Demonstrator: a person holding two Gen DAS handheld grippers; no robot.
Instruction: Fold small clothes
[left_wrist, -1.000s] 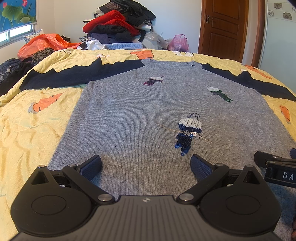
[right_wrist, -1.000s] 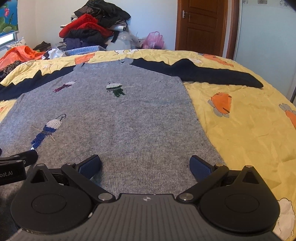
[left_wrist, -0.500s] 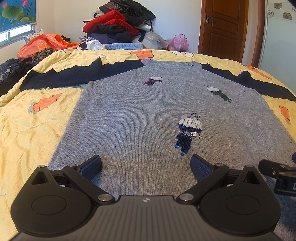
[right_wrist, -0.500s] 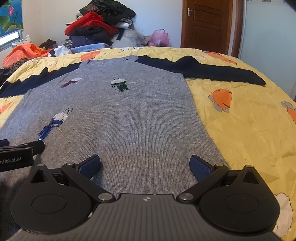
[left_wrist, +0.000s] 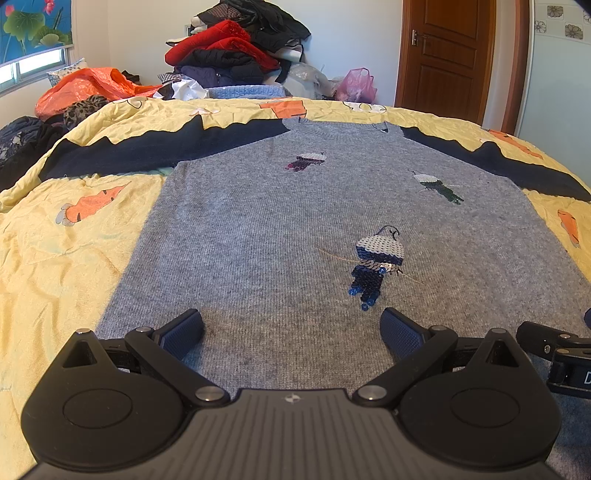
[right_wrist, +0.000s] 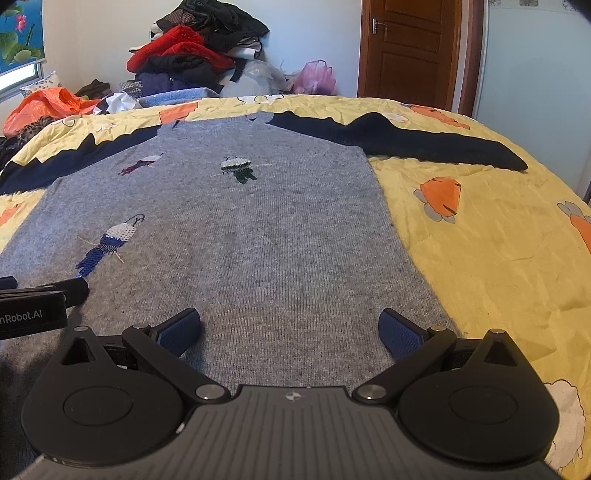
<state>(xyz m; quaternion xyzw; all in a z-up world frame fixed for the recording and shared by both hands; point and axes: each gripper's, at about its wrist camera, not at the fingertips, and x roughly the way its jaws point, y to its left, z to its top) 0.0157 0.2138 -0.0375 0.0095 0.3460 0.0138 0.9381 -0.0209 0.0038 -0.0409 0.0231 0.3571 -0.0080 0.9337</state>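
Your left gripper (left_wrist: 291, 328) sits low over the near hem of the grey sweater (left_wrist: 295, 221), its blue-padded jaws spread wide with nothing between them; your right gripper (right_wrist: 290, 328) does the same beside it, jaws equally wide apart and empty, near the hem's right corner. Each gripper shows at the edge of the other's view. The sweater lies flat and face up on the yellow bedspread (right_wrist: 480, 240), hem toward you and neck away. Just past your left gripper is a blue sequin bird (left_wrist: 375, 266), with a green one (left_wrist: 439, 186) and a purple one (left_wrist: 304, 162) farther up the chest. The two navy sleeves (right_wrist: 406, 142) stretch straight out to either side. Beyond the bed, a heap of clothes (left_wrist: 236, 55) is piled against the wall, a pink bag (left_wrist: 356, 85) beside it, and a brown door (left_wrist: 447, 55) stands on the right.
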